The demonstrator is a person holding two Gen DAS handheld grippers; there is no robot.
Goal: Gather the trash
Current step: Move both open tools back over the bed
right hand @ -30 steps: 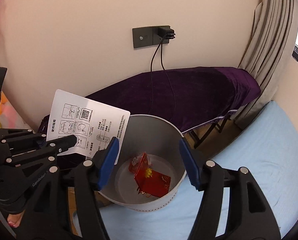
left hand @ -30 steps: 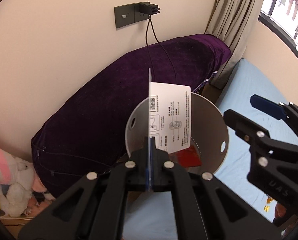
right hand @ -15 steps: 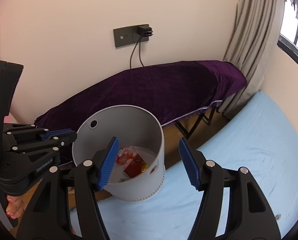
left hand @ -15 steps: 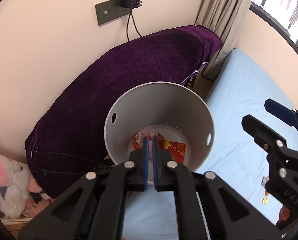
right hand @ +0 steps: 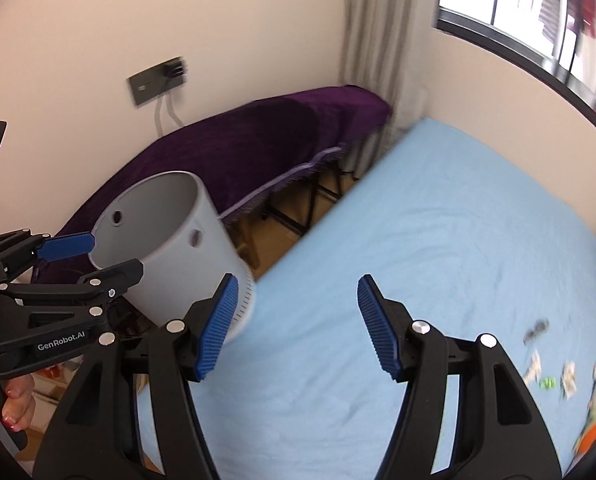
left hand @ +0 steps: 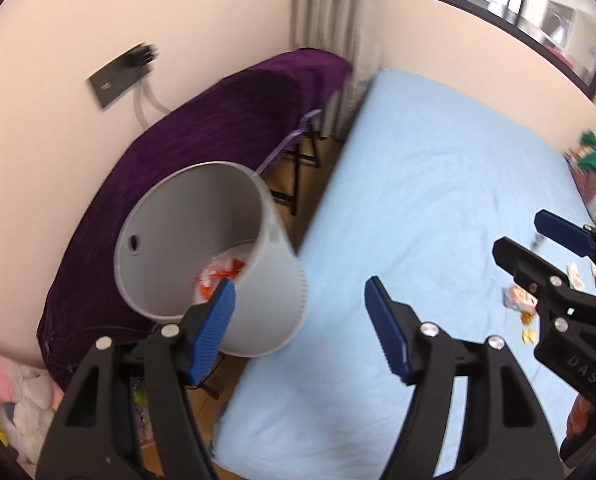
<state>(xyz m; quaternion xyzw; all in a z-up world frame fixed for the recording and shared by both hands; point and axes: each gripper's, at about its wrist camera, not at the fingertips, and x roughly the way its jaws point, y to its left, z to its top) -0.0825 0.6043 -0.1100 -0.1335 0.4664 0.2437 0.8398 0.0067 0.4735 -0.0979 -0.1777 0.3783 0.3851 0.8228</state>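
Note:
A grey cylindrical trash bin (left hand: pixel 258 288) stands on the corner of the light blue bed (left hand: pixel 437 208); red and white wrappers (left hand: pixel 222 276) lie inside it. It also shows in the right wrist view (right hand: pixel 178 240). My left gripper (left hand: pixel 299 324) is open and empty, just right of the bin. My right gripper (right hand: pixel 294 324) is open and empty over the bed. Loose wrappers (left hand: pixel 519 300) lie on the bed at the right, beside the right gripper. More scraps (right hand: pixel 553 372) show blurred at the right of the right wrist view.
A purple-covered folding table (left hand: pixel 218 128) stands against the wall behind the bin, with a dark wall socket (left hand: pixel 122 74) and cable above it. Curtain (right hand: pixel 377 52) and window (right hand: pixel 537 28) are at the far corner. Soft toys (left hand: pixel 10 396) lie low left.
The left gripper let the white instruction sheet drop into the bin, then opened. Both grippers have swung right, away from the bin and over the bed.

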